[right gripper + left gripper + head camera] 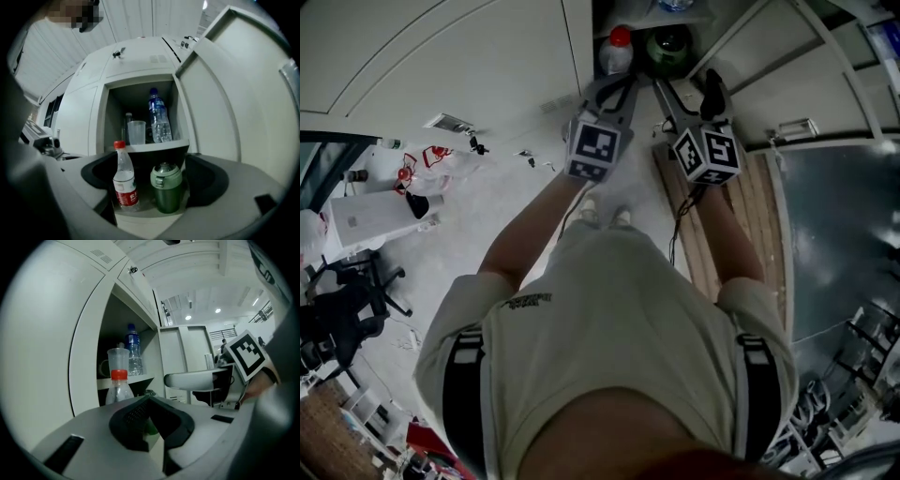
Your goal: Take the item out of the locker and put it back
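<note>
We're standing on a pale floor (516, 206) right at the foot of the open locker (140, 63). A slatted wooden board (759, 225) lies on the floor before the locker's right side. Our left gripper (150, 398) is up in front of the locker, its jaws closed together on nothing. Our right gripper (152, 177) faces the locker's lower shelf (140, 211), jaws spread wide, pads touching nothing. Framed between those jaws, on that shelf, a red-capped clear bottle (124, 180) stands at the left and a green flask (166, 187) at the right, both upright and just beside each other. The bottle wears a red label with white writing too small for us to read. Deeper in, the locker's upper shelf carries a clear plastic cup (136, 132) and a blue-capped water bottle (159, 117). The locker's door (220, 103) hangs open at the right.
</note>
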`<state>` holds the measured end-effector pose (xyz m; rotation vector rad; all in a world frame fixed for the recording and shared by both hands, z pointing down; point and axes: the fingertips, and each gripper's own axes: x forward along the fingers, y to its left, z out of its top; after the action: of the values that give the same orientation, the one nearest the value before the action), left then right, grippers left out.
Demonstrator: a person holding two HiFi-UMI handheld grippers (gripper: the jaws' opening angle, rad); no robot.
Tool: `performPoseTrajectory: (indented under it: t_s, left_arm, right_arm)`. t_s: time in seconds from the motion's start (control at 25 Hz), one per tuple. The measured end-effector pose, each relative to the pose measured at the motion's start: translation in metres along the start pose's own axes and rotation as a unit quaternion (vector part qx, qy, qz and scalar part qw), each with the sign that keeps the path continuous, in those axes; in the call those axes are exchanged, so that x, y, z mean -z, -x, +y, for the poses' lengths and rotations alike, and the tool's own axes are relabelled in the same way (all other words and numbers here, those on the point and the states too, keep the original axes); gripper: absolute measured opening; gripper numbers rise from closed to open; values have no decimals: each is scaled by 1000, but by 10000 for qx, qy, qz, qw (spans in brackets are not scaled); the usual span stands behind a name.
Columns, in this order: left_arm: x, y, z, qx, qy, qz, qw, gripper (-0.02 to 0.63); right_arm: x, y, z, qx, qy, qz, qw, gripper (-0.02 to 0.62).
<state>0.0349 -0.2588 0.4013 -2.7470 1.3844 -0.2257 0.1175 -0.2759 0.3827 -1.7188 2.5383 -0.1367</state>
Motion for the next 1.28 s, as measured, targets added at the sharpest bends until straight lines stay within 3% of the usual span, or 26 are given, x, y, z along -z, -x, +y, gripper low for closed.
performPoseTrajectory:
  t_s: [0.24,0.48,0.72,0.88,1.04,1.28]
  left_arm:
    - [-26,17,3,62,41,-217,9997,12]
    - [-67,36,-1,28,-492,-512,9975,12]
    - [-93,51,-14,273,-431,-709,9962,12]
    - [-103,64,-20,353,-443,-794,9952,12]
    - [-103,74,-30,311,-691,-879,9932,12]
    - [-92,85,-41,463,-415,-771,9951,12]
  right_arm:
    - [-45,32,16,-214,57,-371,9991,371]
    - [-78,56,32,-365,173,-486,9980,236]
    - [-98,76,45,-447,449,-675,9957,118]
    - [-103,88,48,-456,194,-713,9962,17]
    - [-99,95,56,-592,-349,-613,9958,5]
    - [-87,105,71,-726,-112,-443,9963,5]
